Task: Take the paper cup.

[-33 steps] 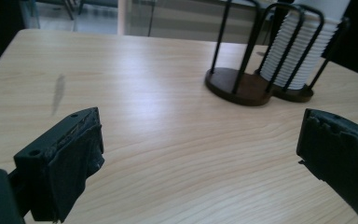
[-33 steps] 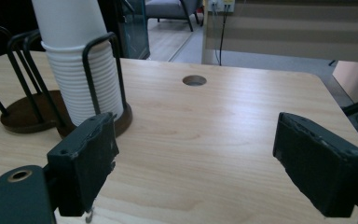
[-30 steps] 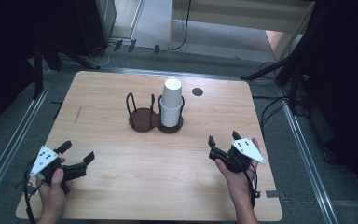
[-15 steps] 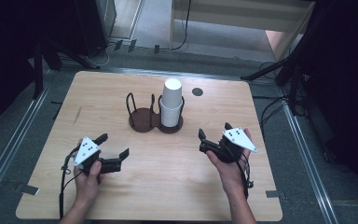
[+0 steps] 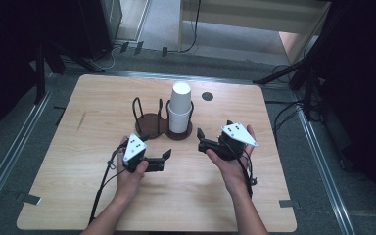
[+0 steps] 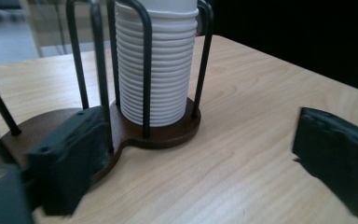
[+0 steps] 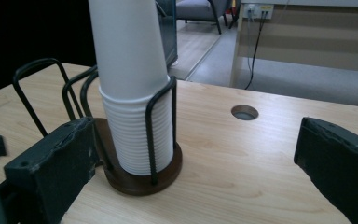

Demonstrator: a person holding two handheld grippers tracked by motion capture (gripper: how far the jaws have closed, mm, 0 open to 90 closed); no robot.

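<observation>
A stack of white paper cups [image 5: 180,107] stands upright in the right-hand ring of a dark wire cup holder [image 5: 161,122] near the middle of the wooden table [image 5: 78,161]. Its long axis runs straight up, the cups turned mouth down with the closed base on top. The holder's left ring is empty.

The left gripper [image 5: 160,161] hangs just in front of the holder, pointing right, and its jaws, which have just been closing a little, stand wide with nothing between them. The right gripper [image 5: 201,139], close beside the stack, points left toward it; its jaws have just been opening and stand wide, holding nothing.
</observation>
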